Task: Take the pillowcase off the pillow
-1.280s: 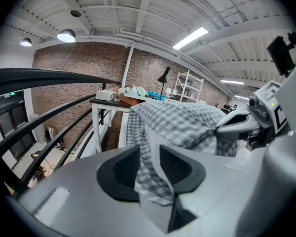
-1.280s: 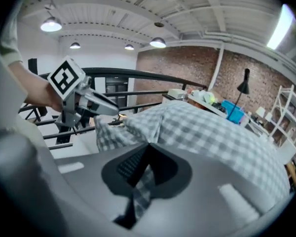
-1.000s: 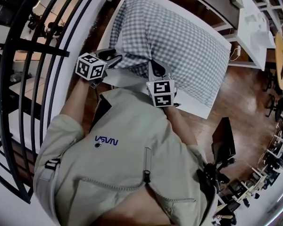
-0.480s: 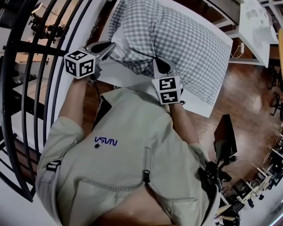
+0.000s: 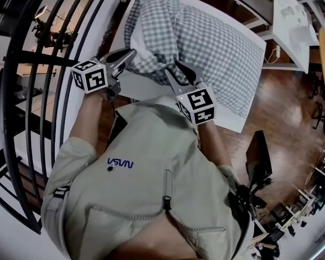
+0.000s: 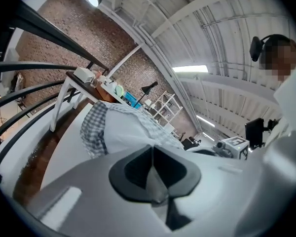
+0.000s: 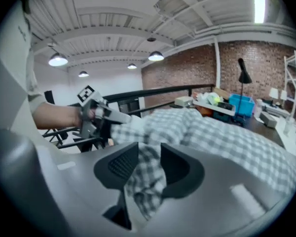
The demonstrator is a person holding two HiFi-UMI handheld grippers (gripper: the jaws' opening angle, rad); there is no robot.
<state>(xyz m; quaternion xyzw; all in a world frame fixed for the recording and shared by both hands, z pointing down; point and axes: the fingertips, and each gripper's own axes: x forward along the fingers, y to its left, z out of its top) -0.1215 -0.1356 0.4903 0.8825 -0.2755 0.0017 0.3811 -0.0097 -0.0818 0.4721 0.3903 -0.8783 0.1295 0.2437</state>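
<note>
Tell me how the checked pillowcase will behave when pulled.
Probably floppy: the pillowcase bunches into soft folds at its near end. Likely light: thin cloth that creases finely. It may drag, since it fits snugly over the white pillow.

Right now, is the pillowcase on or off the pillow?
Mostly on: the checked pillowcase covers most of the pillow, whose white end shows bare in the left gripper view.

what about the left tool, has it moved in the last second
Yes. In the head view the left tool, shut on the pillow, has shifted left, toward the black railing.
</note>
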